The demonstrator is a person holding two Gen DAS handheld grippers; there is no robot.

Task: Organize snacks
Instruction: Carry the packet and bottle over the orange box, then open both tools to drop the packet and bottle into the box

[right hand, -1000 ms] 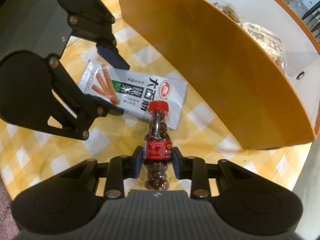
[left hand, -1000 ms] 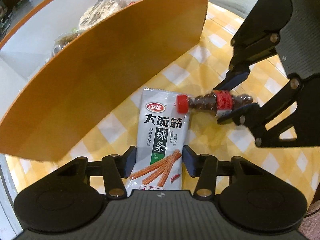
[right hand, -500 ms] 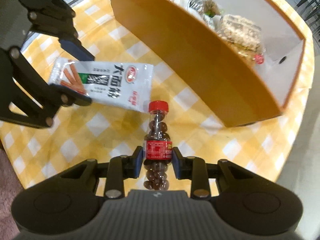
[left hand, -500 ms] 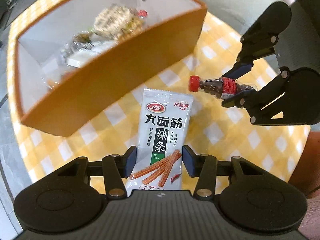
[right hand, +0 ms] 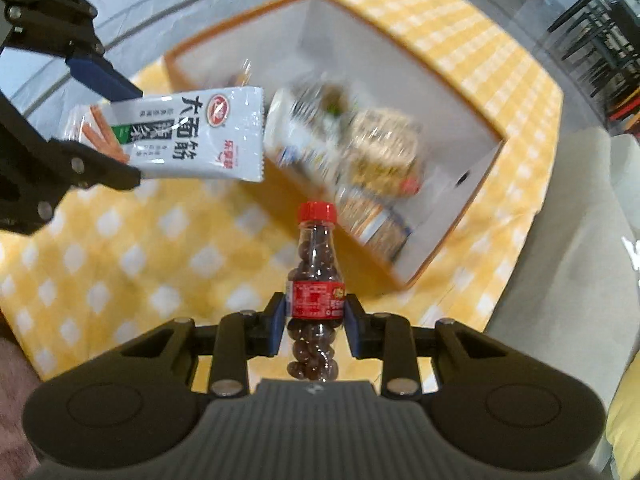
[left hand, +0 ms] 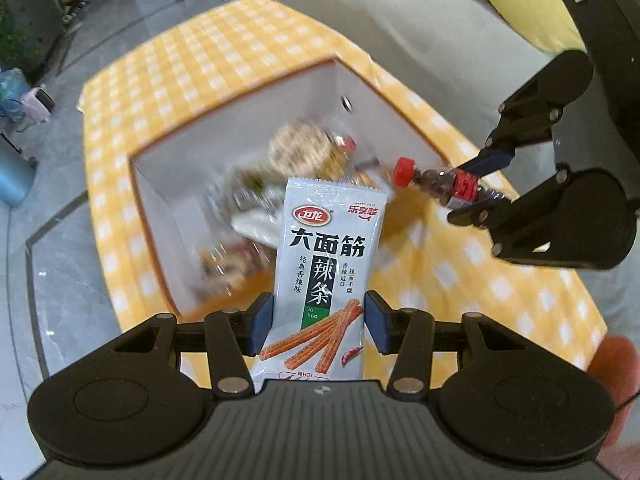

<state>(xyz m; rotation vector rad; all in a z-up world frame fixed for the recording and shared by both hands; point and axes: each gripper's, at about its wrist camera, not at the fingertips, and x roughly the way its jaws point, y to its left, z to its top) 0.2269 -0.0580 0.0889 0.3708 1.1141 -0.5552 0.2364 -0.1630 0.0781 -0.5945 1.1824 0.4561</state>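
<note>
My left gripper (left hand: 318, 322) is shut on a white spicy-strip snack packet (left hand: 328, 264) and holds it high above the table, over the near wall of the orange box (left hand: 256, 92). The packet also shows in the right wrist view (right hand: 188, 138). My right gripper (right hand: 315, 322) is shut on a small red-capped bottle of dark candy balls (right hand: 316, 280), also lifted, just right of the box's near corner. The bottle shows in the left wrist view (left hand: 444, 184), beside the packet.
The orange box (right hand: 440, 80) has white inner walls and holds several blurred snack packs (right hand: 376, 152). It stands on a yellow-and-white checked tablecloth (right hand: 132, 248). Grey floor (left hand: 60, 264) lies to the left and a grey sofa (left hand: 432, 24) beyond the table.
Both grippers have risen well above the table with their snacks. The box, seen from its side before, now shows from above with its contents in view.
</note>
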